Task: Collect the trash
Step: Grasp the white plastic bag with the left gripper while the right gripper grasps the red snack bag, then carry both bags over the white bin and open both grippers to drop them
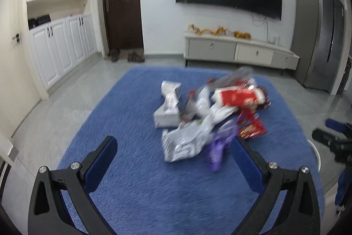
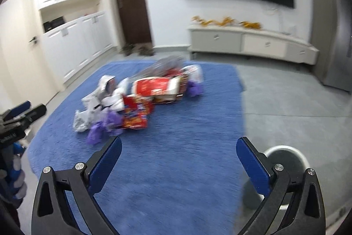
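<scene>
A heap of trash [image 1: 209, 116] is seen lying on a blue rug [image 1: 136, 180], in the centre of the left wrist view and at centre left of the right wrist view. Within the blurred heap a red packet [image 1: 238, 97], a white box [image 1: 167, 115], a crumpled silver-white wrapper [image 1: 187, 142], a purple wrapper [image 1: 220, 147] and a small orange-red snack bag [image 1: 252, 129] can be told apart; finer detail cannot be read.

The left gripper [image 1: 176, 153] is held released, its jaws spread wide with nothing between them, low in the frame and just short of the near edge of the heap. The right gripper [image 2: 179, 153] is likewise released and empty, its jaws wide apart over bare rug, with the heap up and to the left of it.

A round white bin [image 2: 283, 171] is shown at the lower right of the right wrist view, standing on the grey floor [image 2: 286, 102] just off the rug's edge; its inside looks dark and no trash can be made out in it.

The task is judged to be at its very start: no item has been grasped, the heap appears whole, and nothing is seen collected. Every piece is still to be picked up and, presumably, carried to the bin. The left gripper is judged the better placed for a first grasp, the purple or silver-white wrapper being nearest to it.
</scene>
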`<state>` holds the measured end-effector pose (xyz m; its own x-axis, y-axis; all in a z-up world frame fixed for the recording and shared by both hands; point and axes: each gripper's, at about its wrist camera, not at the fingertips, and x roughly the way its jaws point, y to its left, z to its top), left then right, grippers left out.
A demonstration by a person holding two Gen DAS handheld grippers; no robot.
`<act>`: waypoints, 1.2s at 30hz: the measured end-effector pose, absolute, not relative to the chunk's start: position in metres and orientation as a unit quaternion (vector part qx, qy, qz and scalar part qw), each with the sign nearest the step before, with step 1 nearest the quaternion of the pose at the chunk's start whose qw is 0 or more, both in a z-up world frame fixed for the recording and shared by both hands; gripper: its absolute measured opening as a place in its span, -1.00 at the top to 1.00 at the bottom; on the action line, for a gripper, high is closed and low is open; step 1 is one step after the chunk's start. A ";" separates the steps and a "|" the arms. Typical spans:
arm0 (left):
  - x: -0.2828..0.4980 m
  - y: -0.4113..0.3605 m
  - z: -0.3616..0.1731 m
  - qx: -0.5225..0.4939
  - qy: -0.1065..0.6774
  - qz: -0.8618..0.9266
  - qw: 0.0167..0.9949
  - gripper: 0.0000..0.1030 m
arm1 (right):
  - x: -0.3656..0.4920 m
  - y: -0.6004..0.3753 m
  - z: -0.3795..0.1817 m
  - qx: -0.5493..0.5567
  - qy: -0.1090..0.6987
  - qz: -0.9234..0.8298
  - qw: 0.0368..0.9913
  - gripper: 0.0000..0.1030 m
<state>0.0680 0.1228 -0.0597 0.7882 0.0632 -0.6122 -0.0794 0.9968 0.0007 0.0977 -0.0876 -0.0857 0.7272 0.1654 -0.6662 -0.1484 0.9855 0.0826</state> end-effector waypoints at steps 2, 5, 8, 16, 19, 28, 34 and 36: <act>0.077 0.133 -0.073 -0.024 0.345 0.029 0.938 -1.00 | 0.116 -0.076 -0.096 0.019 0.374 0.110 0.921 -0.85; 0.090 0.144 -0.090 -0.045 0.371 0.013 0.928 -1.00 | 0.143 -0.061 -0.112 0.028 0.395 0.143 0.907 -0.70; 0.108 0.150 -0.103 -0.062 0.389 -0.006 0.919 -0.94 | 0.170 -0.046 -0.128 0.032 0.413 0.167 0.895 -0.60; 0.157 0.161 -0.124 -0.080 0.417 -0.009 0.906 -0.62 | 0.215 -0.033 -0.160 0.049 0.453 0.194 0.869 -0.10; 0.167 0.165 -0.142 -0.091 0.445 -0.019 0.890 -0.18 | 0.225 -0.032 -0.166 0.053 0.461 0.203 0.862 0.25; 0.145 0.164 -0.123 -0.092 0.427 -0.028 0.899 0.82 | 0.208 -0.038 -0.150 0.055 0.446 0.215 0.867 0.89; 0.114 0.154 -0.072 -0.061 0.374 -0.005 0.925 0.84 | 0.172 -0.074 -0.116 0.080 0.404 0.206 0.887 0.90; 0.110 0.140 -0.052 -0.053 0.359 -0.017 0.932 0.84 | 0.156 -0.094 -0.104 0.085 0.391 0.193 0.896 0.90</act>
<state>0.1096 0.1402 -0.0518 0.7424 -0.0689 -0.6664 -0.0068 0.9939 -0.1104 0.1562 -0.0945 -0.1045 0.6194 0.4124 -0.6681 -0.2793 0.9110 0.3034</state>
